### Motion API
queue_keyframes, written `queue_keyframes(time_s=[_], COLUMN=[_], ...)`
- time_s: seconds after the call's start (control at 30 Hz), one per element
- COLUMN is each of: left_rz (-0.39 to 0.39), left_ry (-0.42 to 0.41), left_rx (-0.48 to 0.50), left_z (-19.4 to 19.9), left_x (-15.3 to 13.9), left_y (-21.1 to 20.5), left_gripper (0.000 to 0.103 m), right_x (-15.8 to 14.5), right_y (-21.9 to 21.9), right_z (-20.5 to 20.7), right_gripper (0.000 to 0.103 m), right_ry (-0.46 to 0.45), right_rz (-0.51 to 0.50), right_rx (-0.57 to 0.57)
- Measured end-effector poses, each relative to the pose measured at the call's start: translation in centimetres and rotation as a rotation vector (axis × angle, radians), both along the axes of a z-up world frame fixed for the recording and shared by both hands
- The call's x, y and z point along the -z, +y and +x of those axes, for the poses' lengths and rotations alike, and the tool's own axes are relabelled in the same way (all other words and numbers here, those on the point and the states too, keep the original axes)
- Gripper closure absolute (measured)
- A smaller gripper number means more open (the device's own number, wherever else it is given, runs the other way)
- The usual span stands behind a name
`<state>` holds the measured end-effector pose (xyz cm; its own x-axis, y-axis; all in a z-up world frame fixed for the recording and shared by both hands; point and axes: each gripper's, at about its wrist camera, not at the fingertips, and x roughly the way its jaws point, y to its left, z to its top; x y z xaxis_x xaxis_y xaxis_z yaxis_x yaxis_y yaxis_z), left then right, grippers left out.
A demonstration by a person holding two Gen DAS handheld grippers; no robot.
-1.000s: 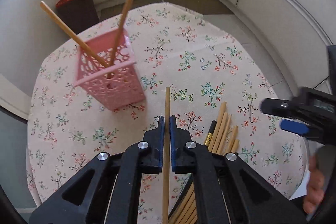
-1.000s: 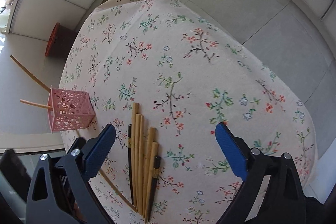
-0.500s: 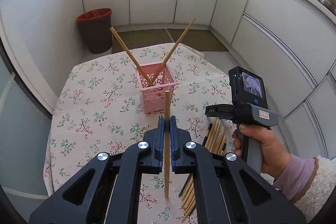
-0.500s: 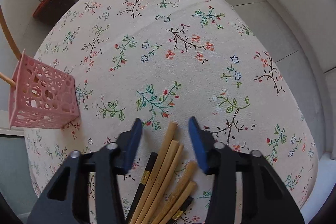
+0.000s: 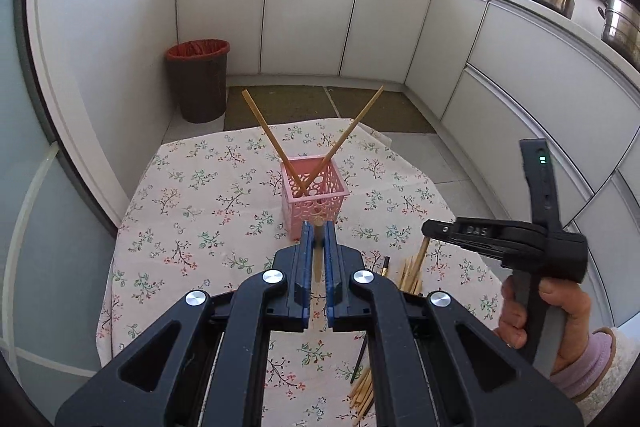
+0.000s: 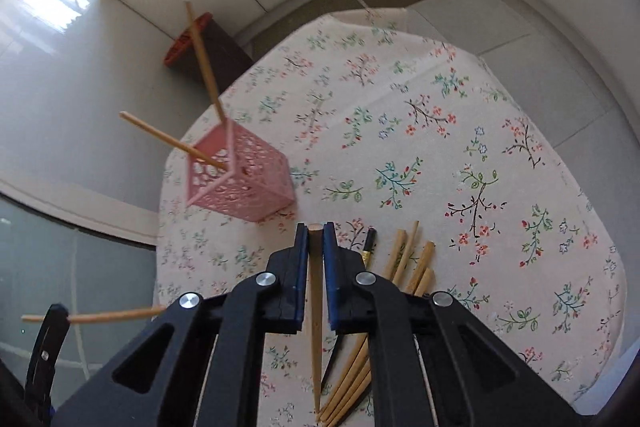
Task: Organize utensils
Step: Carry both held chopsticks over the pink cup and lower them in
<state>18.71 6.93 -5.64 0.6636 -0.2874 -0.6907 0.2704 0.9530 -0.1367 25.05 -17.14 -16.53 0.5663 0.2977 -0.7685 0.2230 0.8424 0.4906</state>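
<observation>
Both my hand-held grippers, left (image 5: 317, 227) and right (image 6: 316, 227), each clench one chopstick (image 6: 315, 291). The pink basket (image 5: 314, 193) stands far-centre on the surface (image 5: 192, 211); I judge a crooked insertion could tip it.

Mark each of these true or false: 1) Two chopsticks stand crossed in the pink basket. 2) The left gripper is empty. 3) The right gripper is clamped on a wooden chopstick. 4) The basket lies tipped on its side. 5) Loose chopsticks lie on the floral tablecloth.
1) True: two chopsticks lean crossed in the pink basket.
2) False: the left gripper is shut on a wooden chopstick.
3) True: the right gripper grips its own chopstick.
4) False: the basket stands upright.
5) True: a pile of loose chopsticks lies on the floral tablecloth.
</observation>
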Motion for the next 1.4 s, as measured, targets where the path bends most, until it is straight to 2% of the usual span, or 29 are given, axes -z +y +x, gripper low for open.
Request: queue_keyframes(time_s=[0.2,0.4,0.7,0.9,1.1,1.27,1.4], left_rz=[-0.016,-0.037,-0.087,-0.098,-0.093,-0.1,-0.113], left_ry=[-0.038,-0.103,-0.189,-0.188,-0.178,-0.179,-0.192], left_rx=[-0.018,-0.046,-0.089,-0.122,-0.146,-0.178,-0.213], left_z=[-0.5,-1.1,-0.3,0.7,1.5,2.1,3.1], left_x=[-1.3,-3.3,-6.8,-6.9,-6.4,-6.4,-6.8], left_y=[0.2,0.8,1.0,1.8,2.4,2.8,3.1], left_gripper=[0.099,0.099,0.099,0.099,0.099,0.099,0.099], right_x=[-7.3,-13.8,-20.1,-20.2,-17.8,-14.2,-12.5], right_y=[-0.4,-0.8,-0.7,-0.4,0.0,0.5,0.9], right_z=[-4.1,-6.6,-5.4,-3.2,0.1,3.2,4.1], right_gripper=[0.095,0.095,0.095,0.095,0.095,0.095,0.089], right_ry=[-0.219,-0.416,-0.609,-0.687,-0.687,-0.638,-0.601], right_rz=[-0.052,-0.038,-0.032,-0.064,-0.122,-0.122,-0.131], right_rx=[-0.018,0.006,0.056,0.128,0.163,0.137,0.096])
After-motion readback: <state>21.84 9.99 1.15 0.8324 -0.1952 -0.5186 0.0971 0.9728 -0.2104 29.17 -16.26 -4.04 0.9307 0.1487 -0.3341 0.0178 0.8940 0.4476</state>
